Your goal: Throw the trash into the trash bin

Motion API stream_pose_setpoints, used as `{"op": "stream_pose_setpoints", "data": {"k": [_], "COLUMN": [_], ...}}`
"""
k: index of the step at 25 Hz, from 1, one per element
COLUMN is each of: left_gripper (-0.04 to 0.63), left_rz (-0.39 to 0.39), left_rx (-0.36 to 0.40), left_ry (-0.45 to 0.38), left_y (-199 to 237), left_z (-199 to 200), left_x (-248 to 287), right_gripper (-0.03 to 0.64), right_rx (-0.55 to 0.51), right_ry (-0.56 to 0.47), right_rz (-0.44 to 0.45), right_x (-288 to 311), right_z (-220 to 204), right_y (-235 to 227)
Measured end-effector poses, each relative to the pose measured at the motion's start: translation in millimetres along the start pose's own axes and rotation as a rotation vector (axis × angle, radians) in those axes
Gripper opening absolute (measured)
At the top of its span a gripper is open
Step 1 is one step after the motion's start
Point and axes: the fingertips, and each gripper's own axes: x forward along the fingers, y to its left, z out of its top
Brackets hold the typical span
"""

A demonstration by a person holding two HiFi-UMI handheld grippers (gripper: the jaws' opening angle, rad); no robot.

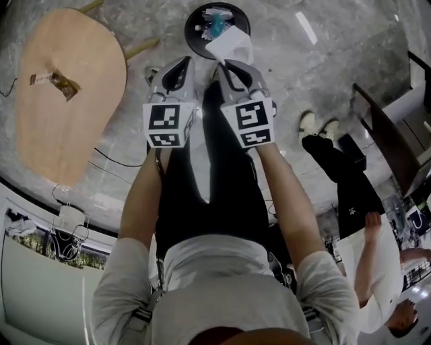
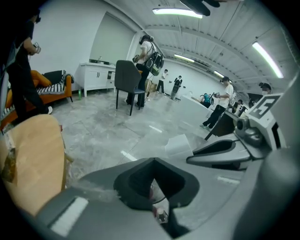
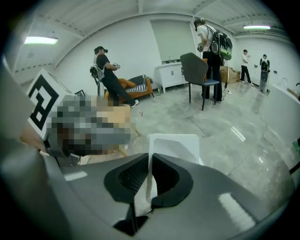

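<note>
Listener: Containers first. What is there, and what is inside?

Describer: One round black trash bin (image 1: 192, 20) stands on the grey stone floor, at the top of the head view. Inside lie a teal object (image 1: 217, 27) and some pale scraps too small to identify.

Listener: Where is the trash?

Describer: A white tray (image 1: 232, 46) overlaps the bin's near rim and hides part of it. Whether it touches the rim cannot be told. The right claw (image 1: 224, 66) is clamped on one edge of the tray. The right gripper view shows the thin white wall pinched between nearly closed pads.

Listener: And the other claw?

Describer: The left claw (image 1: 183, 62) sits just beside the right one, jaws together, with nothing between them.

Listener: Arm pose?

Describer: Both forearms reach forward side by side, with the claws tipped downward toward the bin.

Listener: Anything else?

Describer: A wooden tabletop (image 1: 64, 114) to the left carries a small wrapper (image 1: 57, 81) whose print is unreadable. A person (image 1: 340, 175) stands at the right, partly cut off by the frame.
</note>
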Motion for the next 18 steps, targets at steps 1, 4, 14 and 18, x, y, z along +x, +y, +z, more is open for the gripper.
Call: {"op": "stream_pose_setpoints", "data": {"k": [1,4,14,18], "left_gripper": [0.017,0.017,0.017,0.017], "left_rz": [-0.002,-0.002,0.002,-0.002], "left_rx": [-0.005,-0.015,-0.057,-0.062], "left_ry": [0.019,0.058,0.094,0.103], "left_y": [5,14,51,60], "left_z": [-8,-29,-90,-108], "left_x": [11,40,110,129], "right_gripper": [0.031,0.031,0.031,0.031], "right_rx": [0.014,0.066,0.057,0.05], "right_ry": [0.017,0.051,0.112,0.13], "right_rz": [-0.003,-0.014,0.016,0.025], "right_x": [10,35,120,145], "right_z": [-8,-29,-79,-89], "right_y": [-3,-14,-31,-33]}}
